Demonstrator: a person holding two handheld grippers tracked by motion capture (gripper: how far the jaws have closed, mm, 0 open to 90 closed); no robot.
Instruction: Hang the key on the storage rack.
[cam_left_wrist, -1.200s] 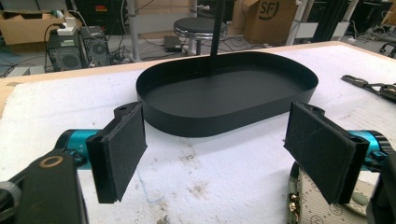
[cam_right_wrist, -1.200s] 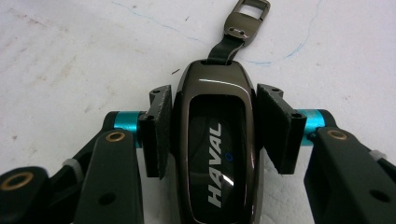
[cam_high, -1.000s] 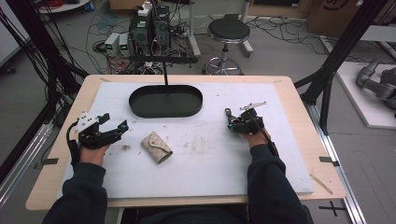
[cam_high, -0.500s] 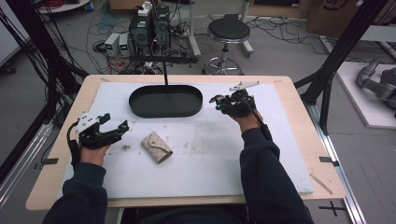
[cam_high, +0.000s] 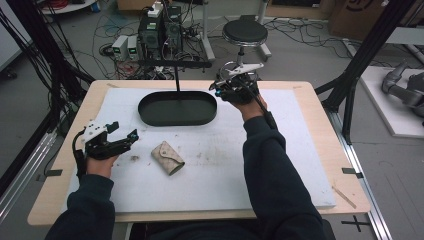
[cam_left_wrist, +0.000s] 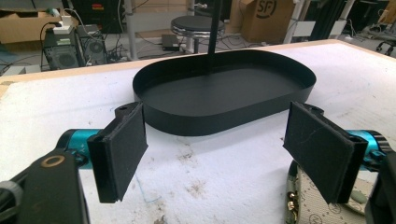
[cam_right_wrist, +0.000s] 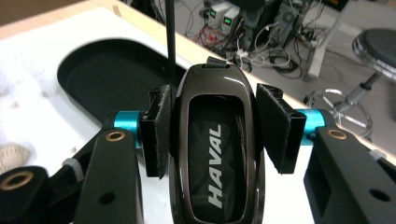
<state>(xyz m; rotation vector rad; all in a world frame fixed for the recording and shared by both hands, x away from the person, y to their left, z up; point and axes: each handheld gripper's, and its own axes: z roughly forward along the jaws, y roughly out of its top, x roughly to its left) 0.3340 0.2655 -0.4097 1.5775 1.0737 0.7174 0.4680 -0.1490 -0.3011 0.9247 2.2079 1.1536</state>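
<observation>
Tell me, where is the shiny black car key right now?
The shiny black Haval car key sits clamped between the right tongs, held up beside the right end of the black oval tray, near the table's far edge.

— What sort of place is this?

— A lab or workshop, a robotics one by the look of it. Cables (cam_high: 60, 37) sprawl over the grey floor (cam_high: 310, 55) behind the counter (cam_high: 300, 86), running to power supplies (cam_high: 127, 46) and computer towers (cam_high: 162, 31).

— Anything else?

— Black metal framing (cam_high: 372, 47) stands at both sides (rig struts, it seems), and a round stool (cam_high: 245, 32) sits among the wires. Cardboard boxes (cam_left_wrist: 268, 16) are stacked at the back. At the far right, part of a grey robot arm (cam_high: 402, 90) lies on a white platform (cam_high: 395, 112).

— Not a home, then.

— No; the counter itself wears a stained white foam sheet (cam_high: 210, 185).
</observation>
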